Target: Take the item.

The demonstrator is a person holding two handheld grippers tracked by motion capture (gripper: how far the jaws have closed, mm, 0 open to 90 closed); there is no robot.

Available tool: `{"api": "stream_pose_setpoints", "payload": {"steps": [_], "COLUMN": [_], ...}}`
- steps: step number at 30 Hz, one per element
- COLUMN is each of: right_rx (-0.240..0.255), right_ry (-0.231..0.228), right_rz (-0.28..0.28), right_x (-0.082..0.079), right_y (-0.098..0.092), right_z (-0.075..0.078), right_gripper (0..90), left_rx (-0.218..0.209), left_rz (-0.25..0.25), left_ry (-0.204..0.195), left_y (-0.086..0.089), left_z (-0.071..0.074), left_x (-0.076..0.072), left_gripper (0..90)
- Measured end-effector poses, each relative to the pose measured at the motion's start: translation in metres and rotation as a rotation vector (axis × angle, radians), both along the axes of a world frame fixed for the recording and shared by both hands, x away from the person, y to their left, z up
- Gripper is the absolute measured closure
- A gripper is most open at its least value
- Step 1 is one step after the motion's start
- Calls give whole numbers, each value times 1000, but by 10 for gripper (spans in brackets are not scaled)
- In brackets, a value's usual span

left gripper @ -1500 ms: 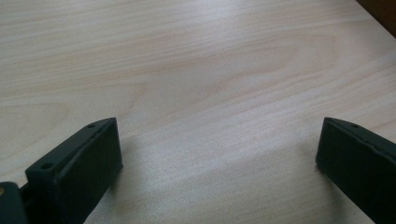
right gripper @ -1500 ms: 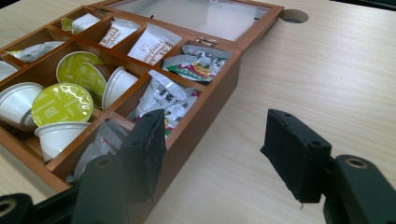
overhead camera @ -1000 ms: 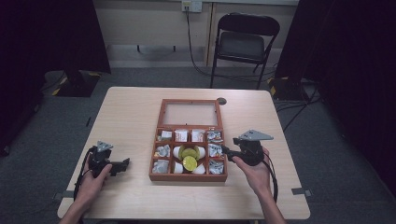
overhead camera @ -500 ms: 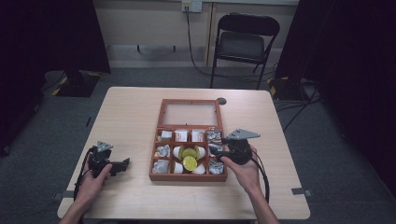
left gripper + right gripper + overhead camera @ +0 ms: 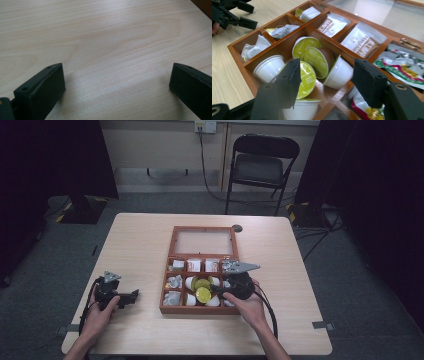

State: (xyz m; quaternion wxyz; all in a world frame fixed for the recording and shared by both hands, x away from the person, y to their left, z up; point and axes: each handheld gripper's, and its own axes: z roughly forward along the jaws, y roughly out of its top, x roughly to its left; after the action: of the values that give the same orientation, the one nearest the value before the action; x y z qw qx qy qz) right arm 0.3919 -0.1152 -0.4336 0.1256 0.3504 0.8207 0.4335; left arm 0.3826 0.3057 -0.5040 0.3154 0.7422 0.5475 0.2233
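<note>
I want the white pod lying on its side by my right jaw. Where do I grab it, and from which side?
Take the white pod across its cup body, just behind the rim, coming down from above. It lies on its side with its lid toward the other pods, so the rounded wall faces up, and the rim should stop it slipping. The right gripper is open.

High view overlooks the table [image 5: 150, 245]; both gripper views look closely along their jaws.
</note>
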Motion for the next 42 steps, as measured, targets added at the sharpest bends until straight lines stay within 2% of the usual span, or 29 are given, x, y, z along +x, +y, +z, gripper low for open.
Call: {"api": "stream_pose_setpoints", "payload": {"steps": [9,20,24,25,28,29,35,40,42], "right_rx": [-26,-35,-52,-69,-65,-85,-106,-107,-121], "right_ry": [12,45,61,64,62,62,75,85,90], "right_rz": [65,98,107,111,112,105,132,140,150], "right_x": [1,4,5,5,5,4,5,6,6], "right_y": [20,35,40,42,43,46,47,48,50], "right_z": [-4,-14,-20,-21,-21,-21,-23,-23,-24], "right_gripper": [397,382,368,355,333,320,362,356,350], "left_rx": [1,0,0,0,0,0,1,1,1], "left_rz": [0,1,1,1,1,1,1,1,2], "left_ry": [0,-2,-2,-2,-2,-2,-1,0,-1], "left_y": [0,0,0,0,0,0,0,0,0], "left_z": [0,0,0,0,0,0,0,0,0], "left_x": [0,0,0,0,0,0,0,0,0], "left_gripper": [0,0,0,0,0,0,0,0,0]}}
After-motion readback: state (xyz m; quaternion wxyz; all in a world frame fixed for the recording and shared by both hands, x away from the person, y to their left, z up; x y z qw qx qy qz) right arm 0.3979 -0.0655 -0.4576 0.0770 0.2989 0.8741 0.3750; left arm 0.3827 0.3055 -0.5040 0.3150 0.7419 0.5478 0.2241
